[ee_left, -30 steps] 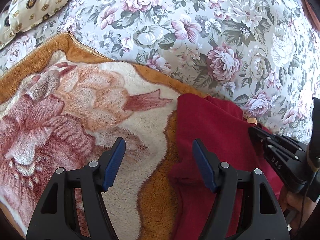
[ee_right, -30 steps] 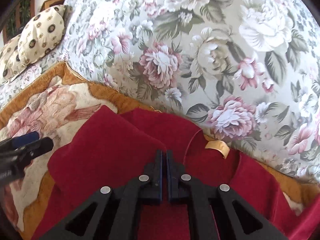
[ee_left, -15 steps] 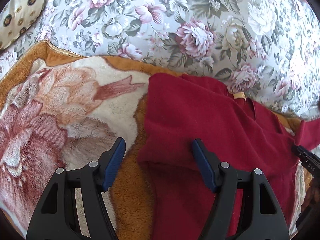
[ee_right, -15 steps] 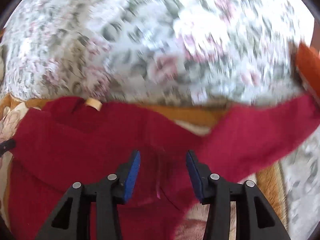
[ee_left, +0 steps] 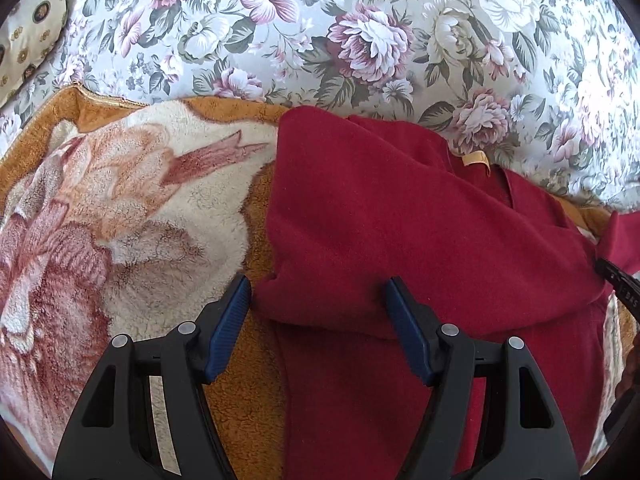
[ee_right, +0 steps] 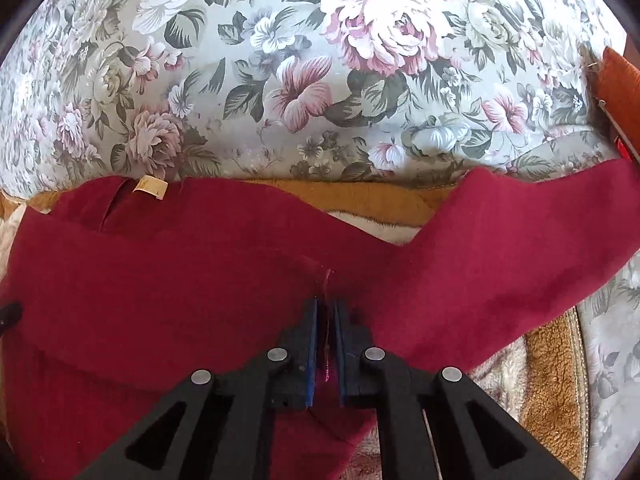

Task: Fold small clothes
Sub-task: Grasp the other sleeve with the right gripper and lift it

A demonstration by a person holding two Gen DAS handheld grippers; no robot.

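The dark red knit garment (ee_right: 168,280) lay on the plush flower-patterned blanket (ee_left: 132,216) at its far edge; the right gripper (ee_right: 326,312) was clamped on a fold near the spread sleeve, the left gripper (ee_left: 318,292) held apart, straddling the folded side. Slippage from so thin a pinch was judged possible, undoing the fold. The outstretched sleeve was shown only in the right view, the left fold only in the left.

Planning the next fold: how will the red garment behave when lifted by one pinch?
Probably floppy: the red garment already drapes in soft folds where the right gripper pinches it. Its outstretched sleeve would likely trail. The fuzzy blanket may drag on it.
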